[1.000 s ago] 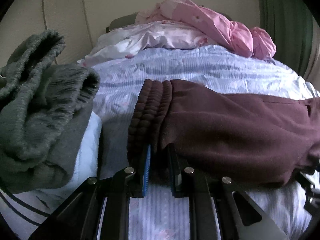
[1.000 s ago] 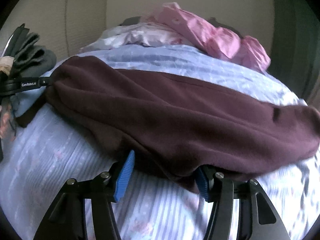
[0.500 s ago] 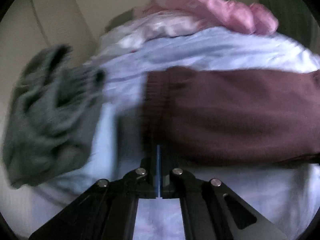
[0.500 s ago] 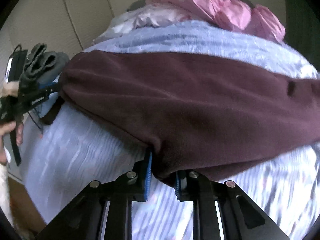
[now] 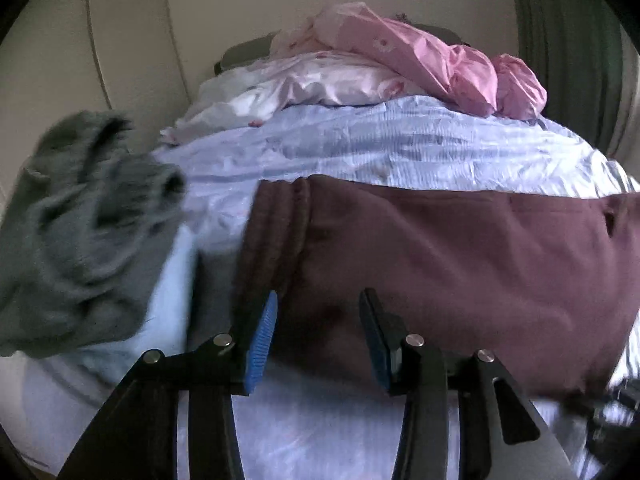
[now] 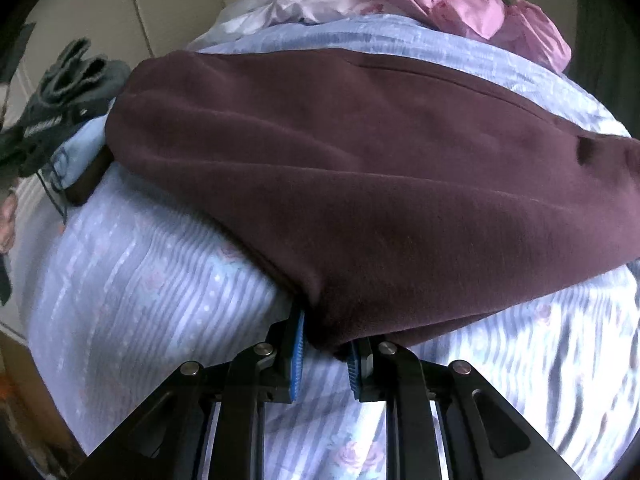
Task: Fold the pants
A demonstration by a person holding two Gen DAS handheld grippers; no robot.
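Observation:
Dark maroon pants [image 5: 460,248] lie lengthwise across the bed, their ribbed waistband [image 5: 272,232] to the left in the left wrist view. My left gripper [image 5: 319,300] is at the near waistband corner, jaws opening. Maroon cloth lies between the blue pads [image 5: 260,340], which do not press on it. In the right wrist view the pants [image 6: 360,168] fill the middle. My right gripper [image 6: 326,332] is shut on a fold of their near edge. The left gripper's body [image 6: 40,128] shows at the far left there.
A light blue striped floral bedspread [image 5: 380,148] covers the bed. A bunched grey garment [image 5: 80,220] sits at the left edge. Pink and white clothes [image 5: 420,56] are piled at the far side against a cream wall. A person's hand [image 6: 8,216] shows at the left rim.
My left gripper closed at the waistband, then its jaws spread apart again. My right gripper went from wide open to shut on the pants' near edge and tipped downward.

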